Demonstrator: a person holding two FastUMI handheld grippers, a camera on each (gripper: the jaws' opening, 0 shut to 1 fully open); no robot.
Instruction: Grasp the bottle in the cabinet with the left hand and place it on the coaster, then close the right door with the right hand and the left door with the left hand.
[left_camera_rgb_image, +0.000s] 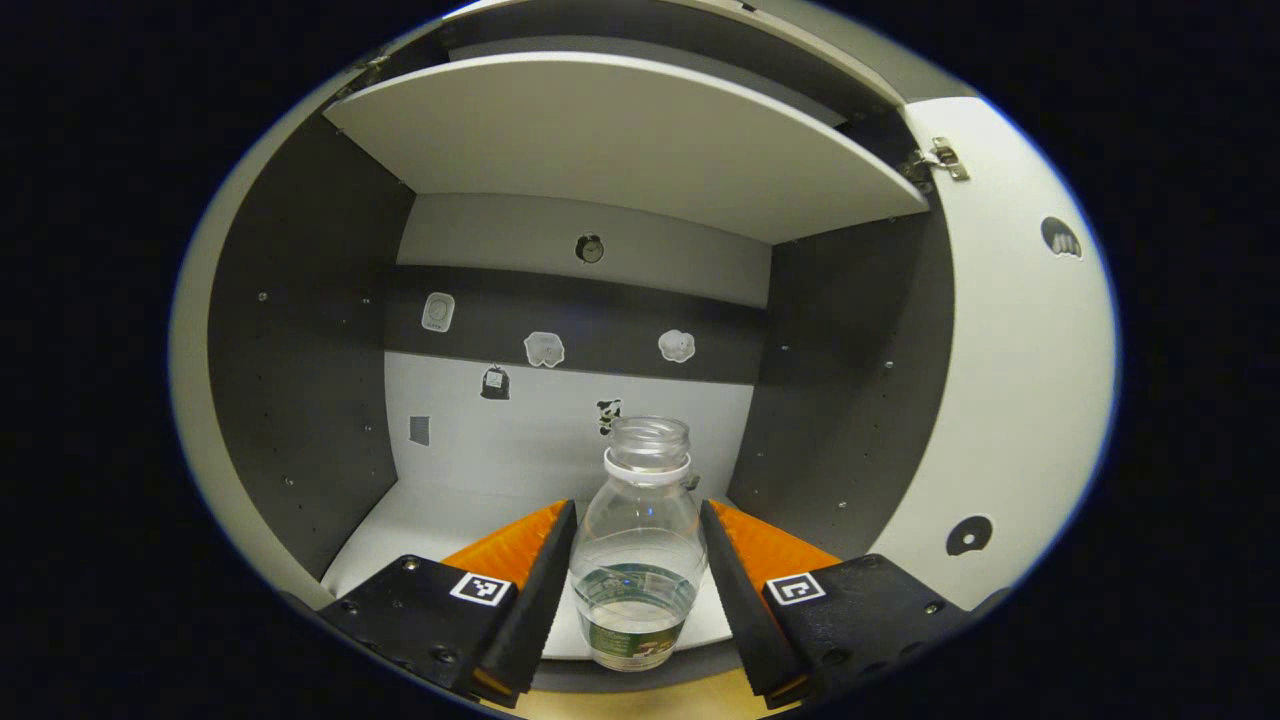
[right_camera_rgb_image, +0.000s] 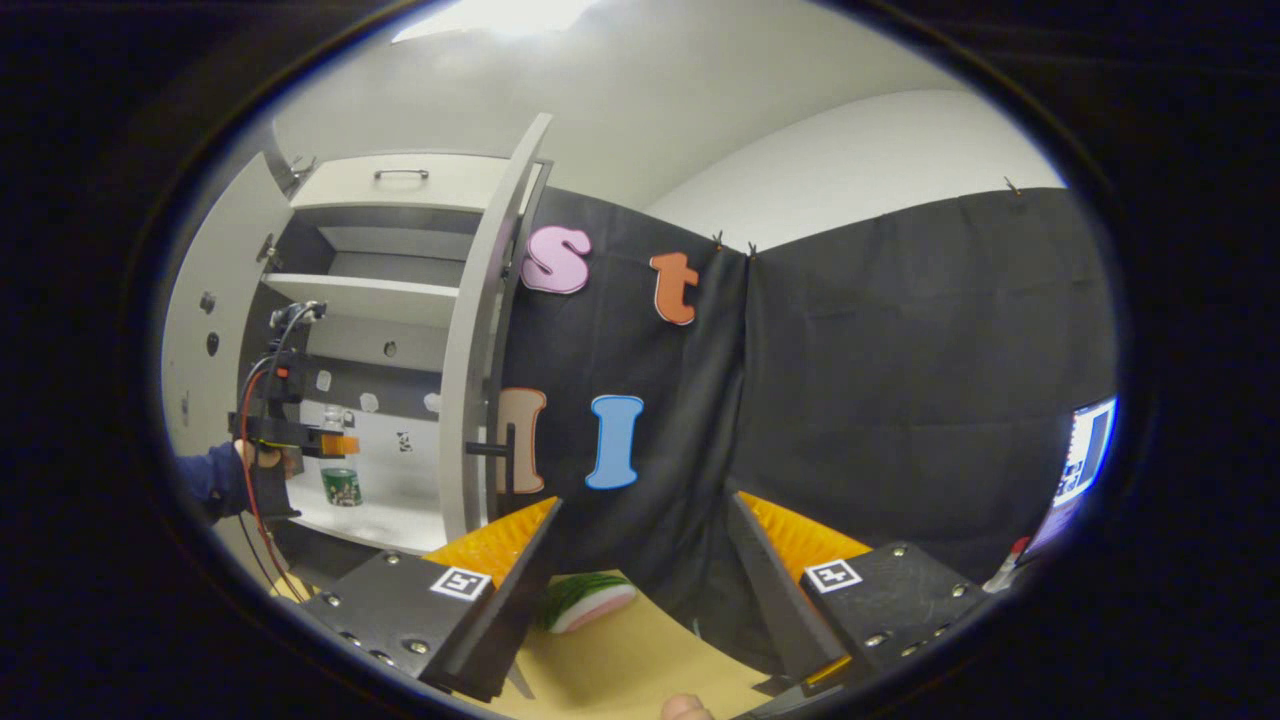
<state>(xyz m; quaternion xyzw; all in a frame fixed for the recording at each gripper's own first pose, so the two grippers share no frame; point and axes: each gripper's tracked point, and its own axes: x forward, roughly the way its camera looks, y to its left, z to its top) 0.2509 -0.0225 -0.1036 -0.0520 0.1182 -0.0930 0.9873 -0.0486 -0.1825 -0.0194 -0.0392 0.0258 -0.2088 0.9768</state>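
Two fingers of the left gripper (left_camera_rgb_image: 638, 590) are seen flanking a clear plastic bottle with a white neck ring, no cap and a green label (left_camera_rgb_image: 637, 560), which stands upright on the white bottom shelf of the grey-and-white cabinet (left_camera_rgb_image: 320, 330), near its front edge. The jaws are set narrow about the bottle's lower body; the inner faces lie at or just beside the wall on both sides, but whether both actually press on it cannot be told from the left gripper view. A small amount of clear liquid is noted low in the bottle, so it is judged light and bottom-weighted. The thin wall is expected to flex under squeeze and to be smooth, hence somewhat slippery. With the mouth open, any tilt is judged a spill risk, so the bottle should be kept upright. Hold is best taken at the labelled lower body, below the rounded shoulder, where the sides are straighter. In the right gripper view, the left gripper (right_camera_rgb_image: 345, 443) is seen at the bottle (right_camera_rgb_image: 341, 478) inside the cabinet, with a hand in a blue sleeve (right_camera_rgb_image: 222, 478) behind it. The right gripper (right_camera_rgb_image: 640, 570) hangs with jaws wide and holding nothing over a tan wooden tabletop (right_camera_rgb_image: 620, 665), near a round green-and-pink coaster (right_camera_rgb_image: 588, 602). Both white cabinet doors, the right door (right_camera_rgb_image: 478, 340) among them, stand open.
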